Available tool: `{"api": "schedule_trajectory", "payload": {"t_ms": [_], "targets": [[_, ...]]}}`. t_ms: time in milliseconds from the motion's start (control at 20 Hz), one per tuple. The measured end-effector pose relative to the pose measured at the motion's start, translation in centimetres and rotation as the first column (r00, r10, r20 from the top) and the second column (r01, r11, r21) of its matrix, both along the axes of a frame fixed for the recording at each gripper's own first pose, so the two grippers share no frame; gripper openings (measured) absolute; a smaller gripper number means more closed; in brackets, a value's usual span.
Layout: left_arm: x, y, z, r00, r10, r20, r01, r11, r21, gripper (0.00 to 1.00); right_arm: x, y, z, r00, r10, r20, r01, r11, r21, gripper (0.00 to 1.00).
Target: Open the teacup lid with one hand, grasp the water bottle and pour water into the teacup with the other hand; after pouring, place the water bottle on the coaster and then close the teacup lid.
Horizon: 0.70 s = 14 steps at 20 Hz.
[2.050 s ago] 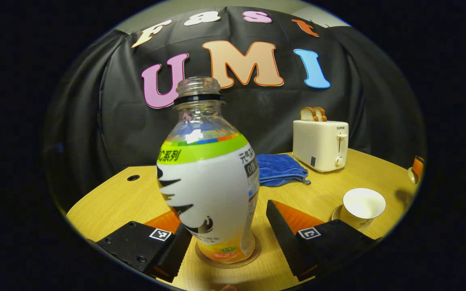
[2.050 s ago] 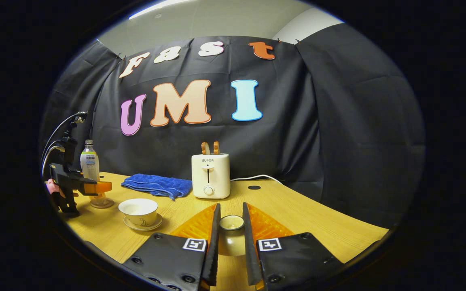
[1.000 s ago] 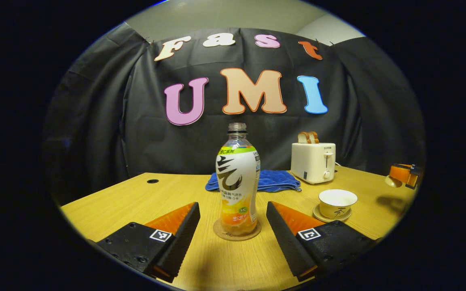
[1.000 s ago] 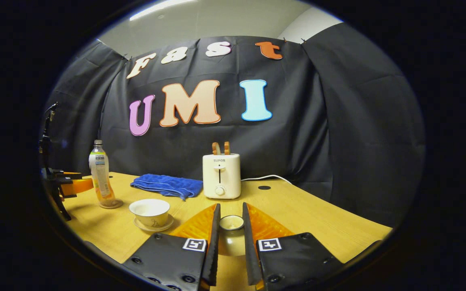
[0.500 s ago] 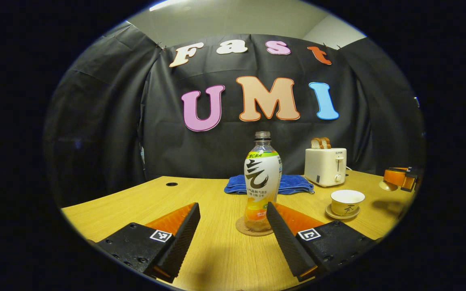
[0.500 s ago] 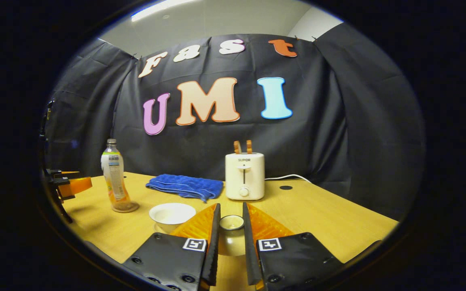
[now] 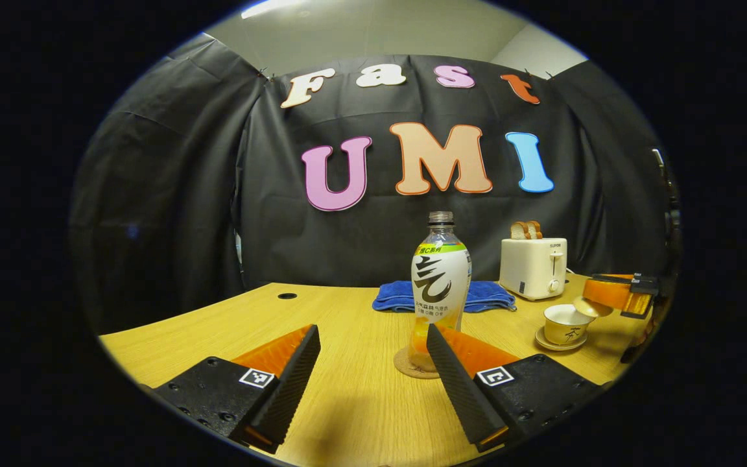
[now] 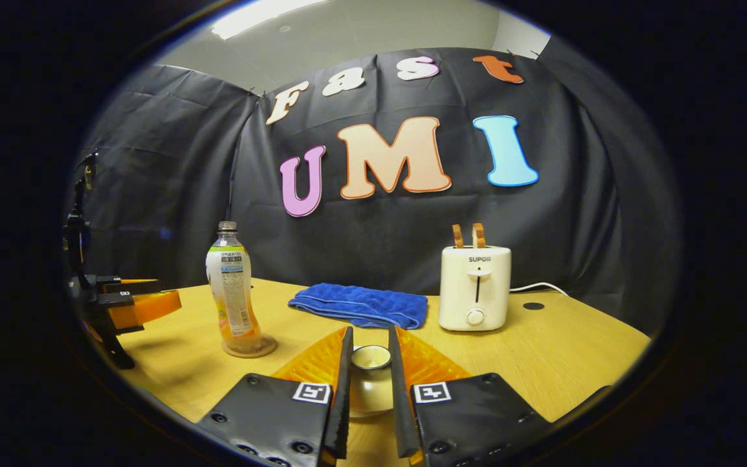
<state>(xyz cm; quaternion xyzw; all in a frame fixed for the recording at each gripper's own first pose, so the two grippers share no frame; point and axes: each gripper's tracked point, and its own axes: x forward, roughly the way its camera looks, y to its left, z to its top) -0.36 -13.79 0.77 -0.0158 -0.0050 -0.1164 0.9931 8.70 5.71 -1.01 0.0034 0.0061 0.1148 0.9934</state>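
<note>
Standing upright on a round coaster (image 7: 414,365), the water bottle (image 7: 439,280) is capless, with a white-and-green label and orange drink low in its base — one bottle, at about 1 o'clock from the left gripper (image 7: 372,363) in the left gripper view. That gripper's jaws stand wide apart with nothing between them.

The left gripper view shows the teacup (image 7: 565,322) on its saucer (image 7: 555,342) at 3 o'clock, uncovered, with the lid (image 7: 585,306) tilted just above its rim in the right gripper (image 7: 597,299). In the right gripper view the cup is out of sight; the right gripper's fingers (image 8: 343,383) sit close together, both pressing the lid's knob. At 9 o'clock there is the left gripper.

On the wooden table (image 8: 555,357): one toaster (image 8: 474,287) with two slices of toast (image 8: 467,235), one blue cloth (image 8: 360,305).
</note>
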Motion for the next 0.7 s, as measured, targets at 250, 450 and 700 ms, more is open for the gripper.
{"api": "schedule_trajectory", "payload": {"t_ms": [250, 450, 700], "targets": [[0.1, 0.0, -0.1, 1.000, 0.003, -0.001, -0.003, 1.000, 0.000, 0.96, 1.6, 1.3, -0.3, 1.000, 0.021, -0.020, -0.021, 1.000, 0.000, 0.31], [0.0, 0.1, -0.1, 1.000, 0.003, -0.001, -0.003, 1.000, 0.000, 0.99, 1.8, 1.6, -0.7, 0.998, 0.035, -0.047, -0.036, 0.999, -0.004, 0.31], [0.1, 0.1, -0.1, 1.000, 0.006, 0.000, -0.006, 1.000, 0.001, 0.97, 1.9, 1.7, -1.6, 0.994, 0.042, -0.104, -0.044, 0.999, -0.018, 0.32]]}}
